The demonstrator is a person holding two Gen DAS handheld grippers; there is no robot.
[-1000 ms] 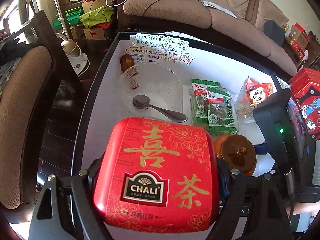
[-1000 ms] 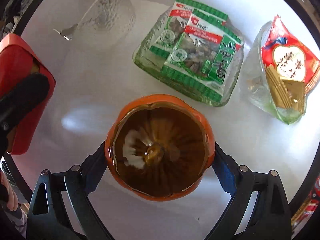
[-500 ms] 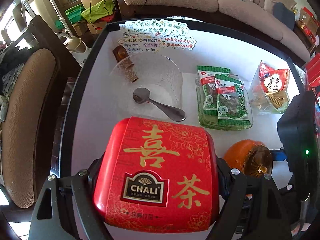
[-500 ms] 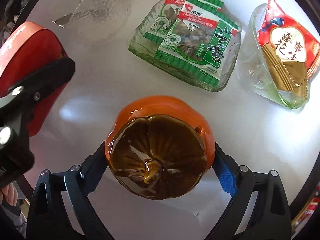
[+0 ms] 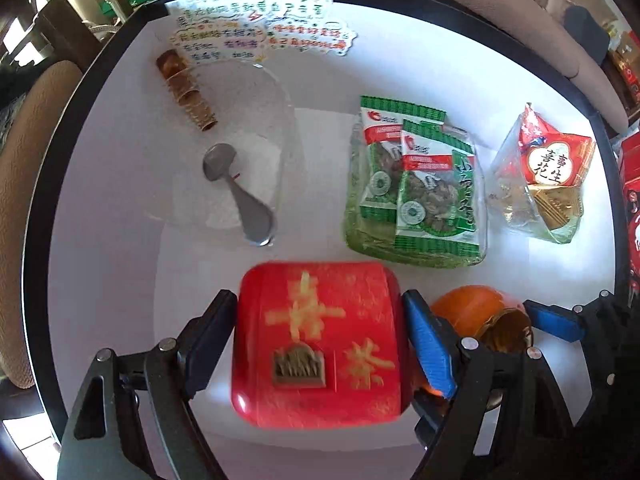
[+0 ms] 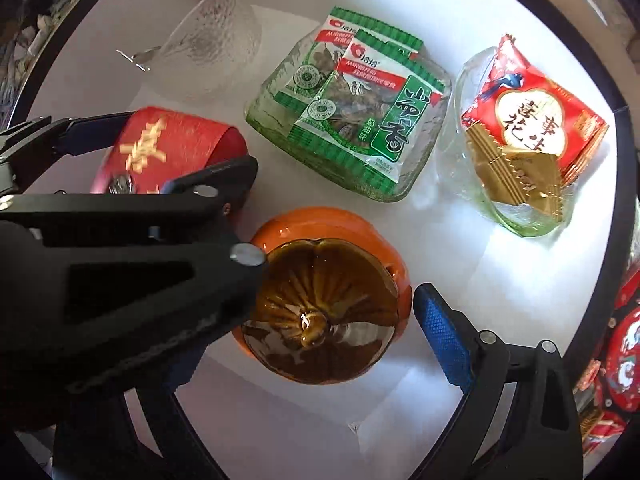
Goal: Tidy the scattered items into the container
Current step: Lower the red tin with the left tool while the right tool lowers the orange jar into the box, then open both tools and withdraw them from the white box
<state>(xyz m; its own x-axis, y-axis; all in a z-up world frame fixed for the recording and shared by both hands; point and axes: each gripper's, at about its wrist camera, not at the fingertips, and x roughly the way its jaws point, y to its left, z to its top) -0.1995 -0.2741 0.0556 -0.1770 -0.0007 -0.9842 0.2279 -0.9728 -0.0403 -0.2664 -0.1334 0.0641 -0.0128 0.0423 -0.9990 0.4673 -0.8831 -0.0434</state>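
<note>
A: Which way does the red tea tin point(image 5: 318, 344) lie from the left gripper point(image 5: 318, 338)?

B: Straight ahead, between its 2 fingers. The jaws stand apart, a blue pad point(image 5: 426, 342) just beside each short side. Whether the pads touch the tin I cannot tell; the tin is blurred in the left wrist view.

A: And its long axis?

B: It looks nearly square, lettering running away from the gripper, so I judge the fingers span its width. It seems to sit on the white table point(image 5: 120, 240) near the near edge, though I cannot tell if it rests or hangs just above.

A: The right gripper point(image 6: 332, 320)?

B: Its jaws bracket the orange persimmon jar point(image 6: 332, 304), the right pad slightly clear of it; the left finger is hidden behind the other tool, so the grip can't be judged. The jar sits just beside the tin, on its right.

A: Which hand is nearer a container?

B: Both are close. The green glass dish point(image 5: 416, 244) with 2 snack packets lies just beyond the tin toward the far edge; the clear dish point(image 5: 240, 140) holding the spoon point(image 5: 236, 196) is further left. Which one is the target I cannot say. The 2 tools overlap in the right wrist view, so I would expect crowding if both move at once.
</note>
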